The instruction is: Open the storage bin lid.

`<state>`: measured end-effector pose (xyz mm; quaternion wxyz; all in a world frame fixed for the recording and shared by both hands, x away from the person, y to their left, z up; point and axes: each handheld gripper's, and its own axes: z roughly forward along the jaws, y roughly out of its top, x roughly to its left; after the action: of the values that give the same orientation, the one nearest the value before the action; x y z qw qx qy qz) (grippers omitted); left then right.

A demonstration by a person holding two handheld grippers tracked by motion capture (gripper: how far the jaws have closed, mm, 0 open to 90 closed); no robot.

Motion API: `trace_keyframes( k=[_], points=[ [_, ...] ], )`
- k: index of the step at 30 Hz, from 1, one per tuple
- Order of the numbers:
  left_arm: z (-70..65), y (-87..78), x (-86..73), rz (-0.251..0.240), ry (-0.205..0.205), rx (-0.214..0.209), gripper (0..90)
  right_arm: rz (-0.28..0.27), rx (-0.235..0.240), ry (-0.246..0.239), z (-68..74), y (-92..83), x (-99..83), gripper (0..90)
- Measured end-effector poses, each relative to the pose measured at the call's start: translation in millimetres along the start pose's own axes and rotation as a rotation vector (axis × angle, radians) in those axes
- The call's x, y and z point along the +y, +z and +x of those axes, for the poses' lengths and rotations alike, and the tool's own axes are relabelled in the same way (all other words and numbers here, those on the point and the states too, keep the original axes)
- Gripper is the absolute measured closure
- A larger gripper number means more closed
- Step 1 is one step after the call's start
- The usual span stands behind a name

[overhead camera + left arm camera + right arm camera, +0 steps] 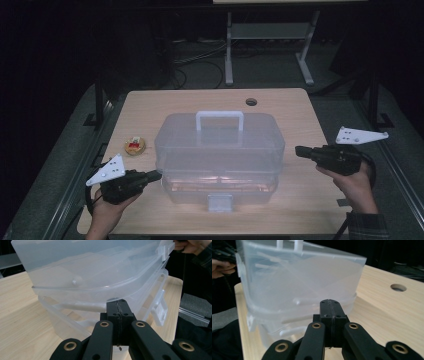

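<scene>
Dark room, light wooden table [150, 107] with a round cable hole [251, 102]. No readable writing anywhere. Clear plastic storage box [220, 150] sits mid-table: translucent, white handle [220, 119] on top, front latch [220, 202], lid slightly raised. Left gripper [155, 175] at its left end, jaws together, empty. Right gripper [300, 151] just beside the right end, jaws together, empty. Small round red-topped item [134, 145] left of the box.
</scene>
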<state>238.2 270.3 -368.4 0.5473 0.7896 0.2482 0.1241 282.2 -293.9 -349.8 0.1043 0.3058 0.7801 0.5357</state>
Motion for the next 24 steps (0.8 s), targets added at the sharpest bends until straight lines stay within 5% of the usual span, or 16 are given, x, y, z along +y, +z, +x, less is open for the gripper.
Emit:
trace_keyframes(
  k=[11, 24],
  points=[
    [0.5, -0.1, 1.1, -0.002, 0.003, 0.0, 90.0, 0.027, 0.043, 0.024, 12.9, 11.9, -27.5, 89.9],
    [0.6, -0.1, 1.0, -0.001, 0.005, -0.001, 90.0, 0.025, 0.109, 0.011, 36.9, 24.0, -33.2, 89.9]
  ],
)
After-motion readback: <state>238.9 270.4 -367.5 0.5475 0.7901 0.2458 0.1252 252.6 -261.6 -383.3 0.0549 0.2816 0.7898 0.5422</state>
